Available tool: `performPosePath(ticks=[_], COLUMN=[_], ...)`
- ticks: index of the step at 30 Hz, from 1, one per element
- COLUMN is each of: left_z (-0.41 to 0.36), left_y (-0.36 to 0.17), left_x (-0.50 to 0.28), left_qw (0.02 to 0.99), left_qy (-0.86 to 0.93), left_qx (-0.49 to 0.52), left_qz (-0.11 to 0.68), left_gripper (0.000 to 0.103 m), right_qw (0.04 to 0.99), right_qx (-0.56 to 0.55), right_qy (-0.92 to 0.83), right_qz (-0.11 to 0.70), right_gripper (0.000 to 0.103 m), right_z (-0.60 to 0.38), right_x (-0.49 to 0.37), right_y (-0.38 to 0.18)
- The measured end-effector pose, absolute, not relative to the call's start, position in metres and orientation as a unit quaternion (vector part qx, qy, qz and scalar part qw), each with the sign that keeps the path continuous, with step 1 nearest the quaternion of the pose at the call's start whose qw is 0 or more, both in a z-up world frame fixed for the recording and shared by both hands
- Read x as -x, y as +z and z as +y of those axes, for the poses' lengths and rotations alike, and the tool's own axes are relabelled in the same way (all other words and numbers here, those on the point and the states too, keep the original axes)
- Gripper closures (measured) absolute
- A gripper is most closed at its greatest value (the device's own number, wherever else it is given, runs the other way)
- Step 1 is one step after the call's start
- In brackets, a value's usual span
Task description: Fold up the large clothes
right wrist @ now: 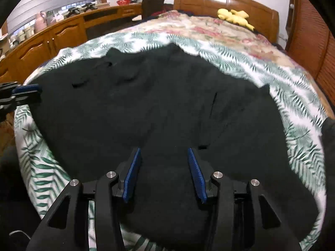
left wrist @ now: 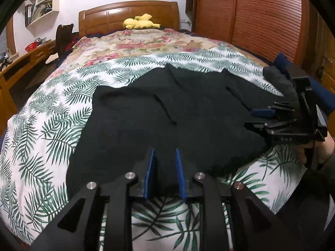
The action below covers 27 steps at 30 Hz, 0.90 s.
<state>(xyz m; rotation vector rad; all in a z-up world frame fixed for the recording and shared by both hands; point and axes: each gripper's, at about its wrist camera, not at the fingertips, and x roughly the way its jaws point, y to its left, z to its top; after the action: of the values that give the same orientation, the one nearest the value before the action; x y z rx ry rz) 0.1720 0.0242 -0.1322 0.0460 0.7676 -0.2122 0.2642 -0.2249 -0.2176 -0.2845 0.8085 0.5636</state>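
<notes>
A bed (left wrist: 41, 108) with a leaf-print sheet is seen. A dark garment (right wrist: 159, 108) is spread flat across it. The right gripper (right wrist: 165, 173) is held open above the garment; the left gripper (left wrist: 165, 173) is parted narrowly, nothing gripped.

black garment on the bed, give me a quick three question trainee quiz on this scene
1. True or false: the large black garment lies spread out on the green leaf-print bedcover.
2. Multiple choice: what lies by the wooden headboard? A) a yellow plush toy B) a red basket C) a folded towel
3. Short answer: is the left gripper or the right gripper clamped on the cloth?

Key
1. True.
2. A, the yellow plush toy.
3. Neither; both sets of blue pads stand apart with the garment showing in the gap, the right wider.
</notes>
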Motion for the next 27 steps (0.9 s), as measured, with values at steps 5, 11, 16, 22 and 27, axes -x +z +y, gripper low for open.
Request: performPosePath(ticks=[5, 11, 16, 22, 27], left_z=[0.026, 0.033, 0.035, 0.035, 0.037], left_y=[-0.139, -0.148, -0.151, -0.151, -0.148], left_x=[-0.173, -0.173, -0.173, -0.173, -0.170], left_qw=[0.919, 0.919, 0.918, 0.918, 0.918], left_qy=[-0.097, -0.088, -0.085, -0.082, -0.077], left_qx=[-0.022, -0.012, -0.010, -0.017, -0.020], left_qz=[0.381, 0.385, 0.387, 0.389, 0.390], left_gripper=[0.081, 0.074, 0.070, 0.069, 0.069], right_qw=[0.882, 0.897, 0.881, 0.872, 0.876], right_qx=[0.128, 0.130, 0.157, 0.139, 0.147], right_qy=[0.252, 0.267, 0.285, 0.292, 0.288], right_qz=[0.378, 0.329, 0.342, 0.367, 0.358], right_gripper=[0.056, 0.056, 0.056, 0.055, 0.055], right_z=[-0.227, -0.216, -0.197, -0.198, -0.195], right_x=[-0.258, -0.237, -0.234, -0.243, -0.239], right_y=[-0.210, -0.185, -0.201, -0.216, -0.217])
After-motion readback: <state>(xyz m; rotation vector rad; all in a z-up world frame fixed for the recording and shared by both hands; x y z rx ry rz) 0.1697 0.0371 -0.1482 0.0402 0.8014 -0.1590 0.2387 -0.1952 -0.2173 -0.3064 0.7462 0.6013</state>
